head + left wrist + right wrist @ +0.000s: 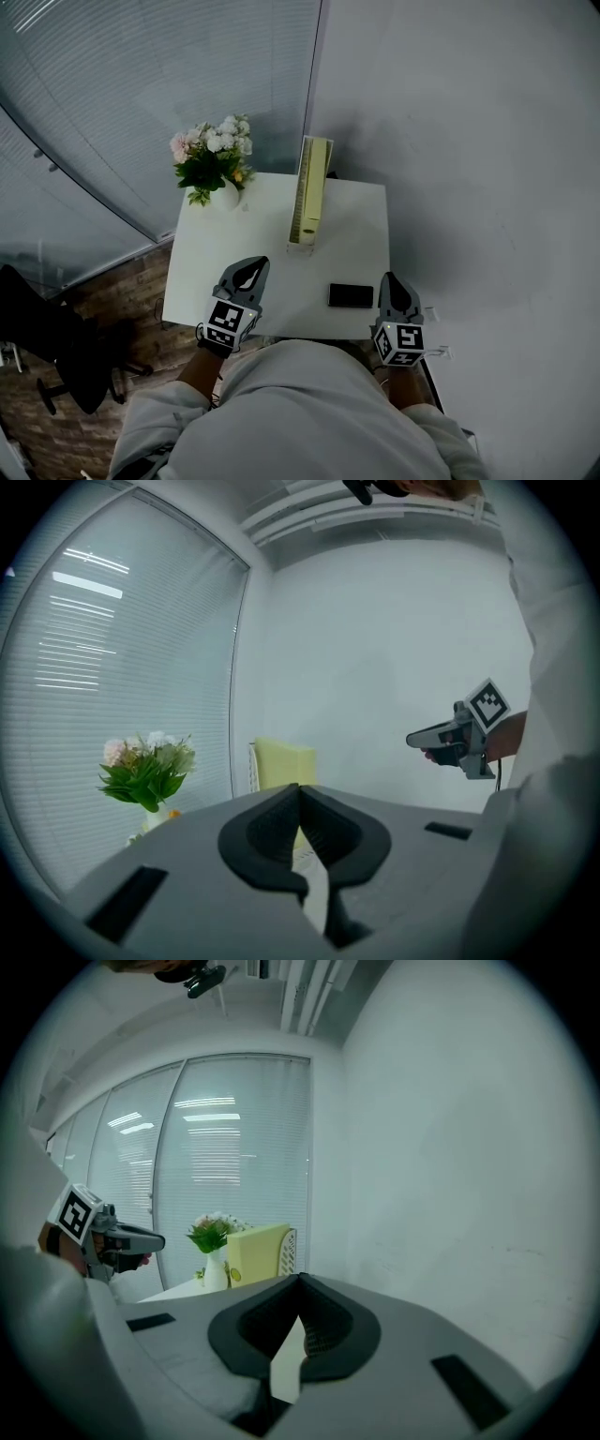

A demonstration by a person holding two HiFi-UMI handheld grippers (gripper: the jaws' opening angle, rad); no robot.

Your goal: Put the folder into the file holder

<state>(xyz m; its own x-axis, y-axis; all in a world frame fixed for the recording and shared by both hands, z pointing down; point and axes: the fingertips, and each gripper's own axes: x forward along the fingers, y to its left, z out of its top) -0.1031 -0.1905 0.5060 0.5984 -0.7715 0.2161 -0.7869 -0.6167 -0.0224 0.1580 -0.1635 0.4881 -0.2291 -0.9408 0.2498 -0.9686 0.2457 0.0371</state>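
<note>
The white desk (272,281) lies under both tools. Ahead of them, at its far edge, the yellow folder (312,183) stands upright in the white file holder (302,242). A vase of flowers (214,164) sits beyond the left hand-held gripper (251,264), whose jaws are together and empty. The right hand-held gripper (389,279) is likewise closed on nothing, with a black phone (351,295) just to its left.
</note>
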